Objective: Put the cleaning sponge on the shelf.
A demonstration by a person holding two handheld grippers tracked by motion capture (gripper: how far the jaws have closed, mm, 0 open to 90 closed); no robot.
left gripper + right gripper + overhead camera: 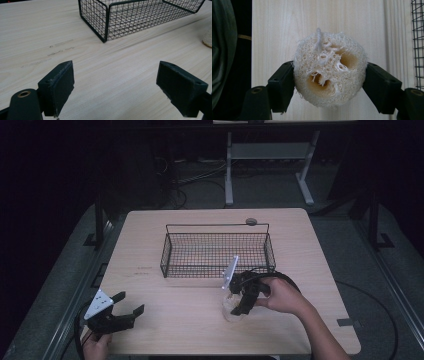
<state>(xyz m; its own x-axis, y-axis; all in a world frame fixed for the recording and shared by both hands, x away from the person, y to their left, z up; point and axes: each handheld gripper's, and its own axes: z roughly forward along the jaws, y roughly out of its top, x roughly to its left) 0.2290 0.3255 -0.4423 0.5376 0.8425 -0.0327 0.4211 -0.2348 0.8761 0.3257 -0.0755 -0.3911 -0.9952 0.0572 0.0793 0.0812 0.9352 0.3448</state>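
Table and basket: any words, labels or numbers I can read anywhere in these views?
None can be read.
Table: faint dark marks on the wood left of the wire basket, too blurred to tell if they are writing.
Loofah sponge in the right hand-held gripper: no label.
Left hand-held gripper: no markings visible.

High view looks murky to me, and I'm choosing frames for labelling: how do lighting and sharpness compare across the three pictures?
High view: dim, surroundings near black, the pale wooden table alone lit, the black wire basket soft. Left gripper view: bright and even, the basket mesh crisp. Right gripper view: the round beige loofah sponge sharp and well lit, left edge dark.
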